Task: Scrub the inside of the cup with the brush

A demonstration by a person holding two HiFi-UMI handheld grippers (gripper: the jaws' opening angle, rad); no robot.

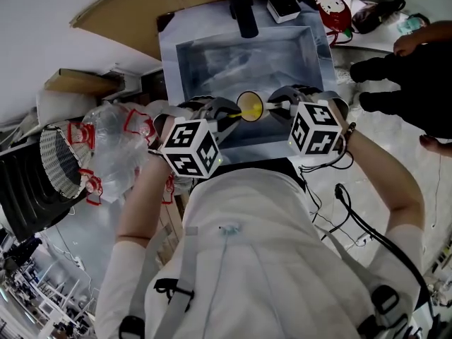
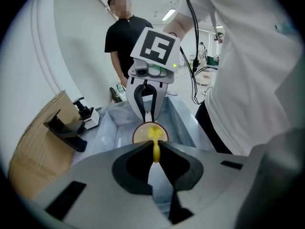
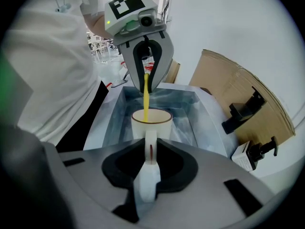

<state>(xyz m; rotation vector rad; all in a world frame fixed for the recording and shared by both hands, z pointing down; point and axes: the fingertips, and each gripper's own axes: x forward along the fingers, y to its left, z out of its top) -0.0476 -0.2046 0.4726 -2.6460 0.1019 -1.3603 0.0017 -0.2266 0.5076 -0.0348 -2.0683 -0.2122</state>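
Over the grey sink point(image 1: 212, 55) a white cup point(image 1: 250, 106) is held with its mouth tilted toward my left gripper. My right gripper point(image 1: 279, 106) is shut on the cup's handle point(image 3: 150, 151); the cup point(image 3: 151, 123) stands just beyond its jaws. A yellow brush point(image 3: 145, 97) runs from my left gripper point(image 3: 147, 82) down into the cup's mouth. In the left gripper view the jaws of my left gripper point(image 2: 156, 152) are shut on the brush handle point(image 2: 156, 147), whose head sits inside the cup point(image 2: 141, 133). The brush tip is hidden inside the cup.
A black faucet point(image 1: 241, 6) and a soap dispenser point(image 1: 284, 6) stand at the sink's far rim. Cardboard point(image 1: 141, 6) leans behind it. A clear plastic bag point(image 1: 116, 147) and a black basket point(image 1: 56, 161) sit to the left. A person point(image 2: 125, 37) stands beyond the sink.
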